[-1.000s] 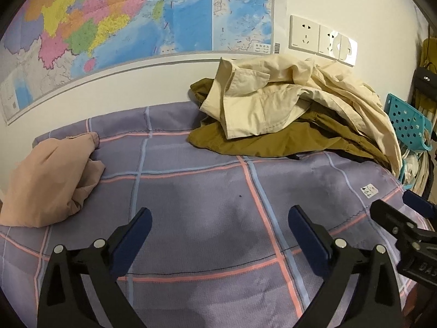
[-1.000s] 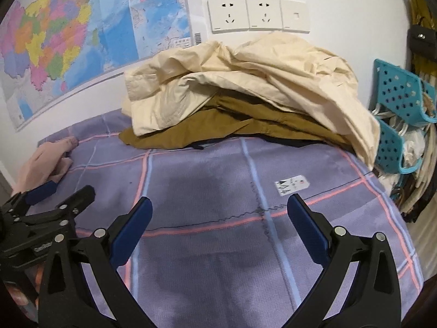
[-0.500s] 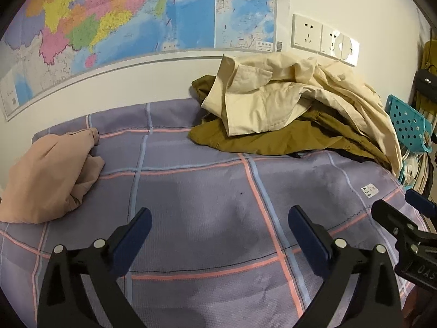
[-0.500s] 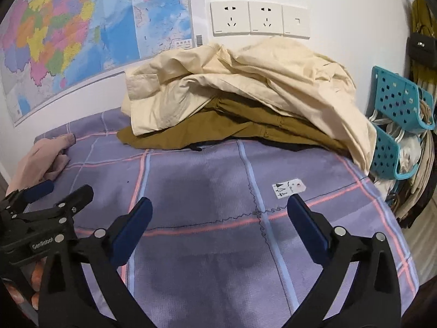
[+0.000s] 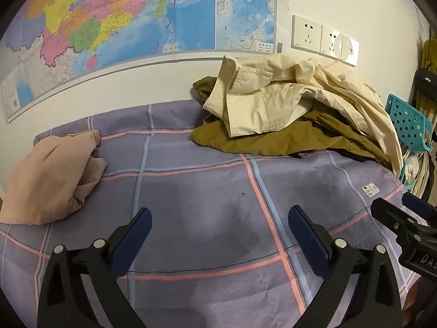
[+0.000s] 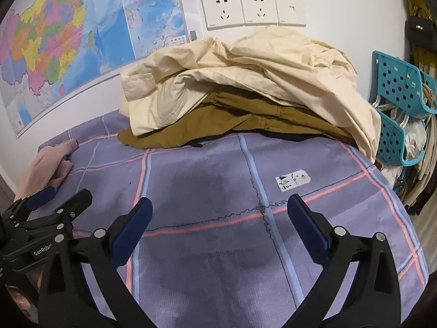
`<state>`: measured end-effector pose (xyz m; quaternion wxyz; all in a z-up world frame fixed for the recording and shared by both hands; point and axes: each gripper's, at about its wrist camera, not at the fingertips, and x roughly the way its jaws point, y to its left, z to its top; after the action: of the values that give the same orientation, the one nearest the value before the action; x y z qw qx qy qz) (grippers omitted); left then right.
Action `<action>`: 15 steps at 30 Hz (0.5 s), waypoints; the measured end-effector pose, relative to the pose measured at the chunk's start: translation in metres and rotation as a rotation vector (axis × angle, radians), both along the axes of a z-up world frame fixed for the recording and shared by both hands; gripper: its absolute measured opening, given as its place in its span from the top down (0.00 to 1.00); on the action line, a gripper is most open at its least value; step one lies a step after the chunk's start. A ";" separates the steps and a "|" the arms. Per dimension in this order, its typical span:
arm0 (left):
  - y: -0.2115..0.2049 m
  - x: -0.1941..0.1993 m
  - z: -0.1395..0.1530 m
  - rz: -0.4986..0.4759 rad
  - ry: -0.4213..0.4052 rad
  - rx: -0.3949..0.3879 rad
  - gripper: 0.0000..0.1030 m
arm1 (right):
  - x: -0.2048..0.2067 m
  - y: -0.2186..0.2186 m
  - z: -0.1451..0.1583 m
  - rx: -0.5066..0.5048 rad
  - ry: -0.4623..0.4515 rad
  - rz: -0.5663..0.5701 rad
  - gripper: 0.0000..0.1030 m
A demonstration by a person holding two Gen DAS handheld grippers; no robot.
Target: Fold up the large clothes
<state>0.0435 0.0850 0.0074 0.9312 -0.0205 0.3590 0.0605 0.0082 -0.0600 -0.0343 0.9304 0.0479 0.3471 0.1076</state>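
A crumpled cream garment (image 5: 286, 101) (image 6: 245, 79) lies heaped on an olive-brown garment (image 5: 267, 142) (image 6: 235, 120) at the back of the bed, against the wall. A pink garment (image 5: 52, 175) (image 6: 52, 164) sits bunched at the left edge. My left gripper (image 5: 218, 235) is open over the bare purple plaid bedspread (image 5: 191, 191), with nothing between its fingers. My right gripper (image 6: 218, 227) is also open and empty, above the bedspread (image 6: 204, 191) short of the heap. Each gripper shows at the edge of the other's view.
A map poster (image 5: 109, 27) and white wall sockets (image 6: 251, 11) hang on the wall behind the bed. A teal perforated rack (image 6: 401, 106) with hangers stands off the bed's right side. A small white tag (image 6: 293, 180) lies on the bedspread.
Both views have shifted slightly, with the clothes heap sitting a little lower and nearer. Both grippers remain open and empty.
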 end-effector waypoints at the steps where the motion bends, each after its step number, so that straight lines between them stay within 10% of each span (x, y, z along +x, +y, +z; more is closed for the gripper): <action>1: 0.000 0.000 0.000 0.002 -0.003 0.000 0.06 | 0.000 0.000 0.000 0.000 0.000 0.002 0.05; 15: -0.006 -0.005 0.002 -0.027 -0.038 0.032 0.06 | -0.001 0.000 -0.003 0.004 0.013 0.000 0.05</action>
<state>0.0388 0.0791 0.0091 0.9387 -0.0021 0.3404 0.0534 0.0073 -0.0603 -0.0371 0.9279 0.0505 0.3531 0.1081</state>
